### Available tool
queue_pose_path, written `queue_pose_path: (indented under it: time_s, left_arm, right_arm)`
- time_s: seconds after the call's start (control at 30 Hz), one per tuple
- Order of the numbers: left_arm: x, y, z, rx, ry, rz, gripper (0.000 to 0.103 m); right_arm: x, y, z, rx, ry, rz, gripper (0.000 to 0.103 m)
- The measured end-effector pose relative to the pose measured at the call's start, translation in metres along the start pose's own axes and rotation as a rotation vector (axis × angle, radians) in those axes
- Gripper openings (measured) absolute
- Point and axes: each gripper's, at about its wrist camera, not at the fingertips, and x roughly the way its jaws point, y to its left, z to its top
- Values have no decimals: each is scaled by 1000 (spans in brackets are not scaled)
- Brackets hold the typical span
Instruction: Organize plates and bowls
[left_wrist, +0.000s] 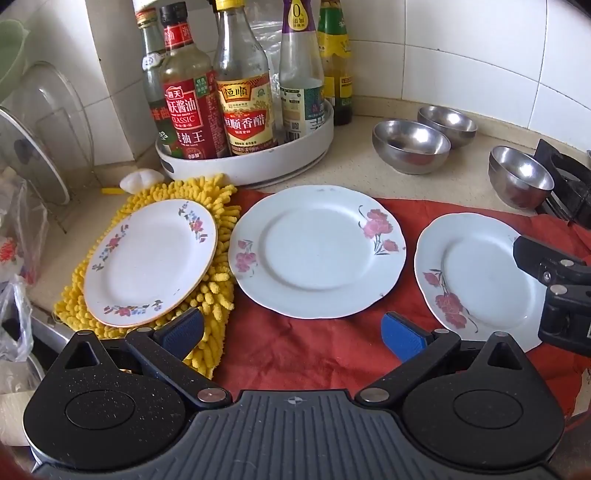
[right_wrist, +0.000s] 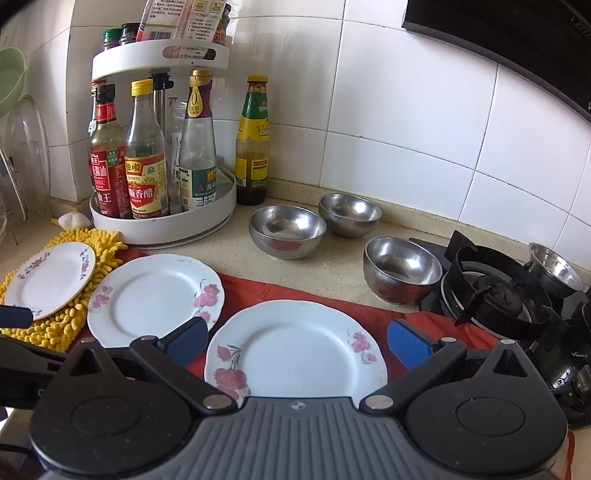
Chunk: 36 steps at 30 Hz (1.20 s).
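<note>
Three floral plates lie in a row. The small gold-rimmed plate (left_wrist: 151, 262) (right_wrist: 50, 278) rests on a yellow mop pad (left_wrist: 218, 295). The middle plate (left_wrist: 317, 251) (right_wrist: 155, 299) and the right plate (left_wrist: 476, 277) (right_wrist: 295, 350) lie on a red cloth (left_wrist: 314, 350). Three steel bowls (left_wrist: 410, 146) (left_wrist: 447, 123) (left_wrist: 519, 177) stand behind on the counter, also in the right wrist view (right_wrist: 286, 230) (right_wrist: 349, 214) (right_wrist: 402, 269). My left gripper (left_wrist: 293, 334) is open and empty, in front of the middle plate. My right gripper (right_wrist: 297, 341) is open and empty over the right plate.
A white turntable rack (left_wrist: 243, 162) (right_wrist: 162, 221) with sauce bottles stands at the back. A gas stove (right_wrist: 498, 291) with a steel cup (right_wrist: 554, 269) is at the right. A dish rack with a glass lid (left_wrist: 48, 122) is at the left.
</note>
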Motion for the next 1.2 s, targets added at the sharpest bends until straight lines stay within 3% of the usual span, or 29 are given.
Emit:
queue_pose_path:
  time_s: [0.2,1.2]
  left_arm:
    - [-10,-16,20,19,44,11,103]
    - [-4,-46,19,81,64,-2,103]
  right_arm:
    - [4,-10,-6,8,15,-33,102]
    - [4,-27,-28,31,65,-107,102]
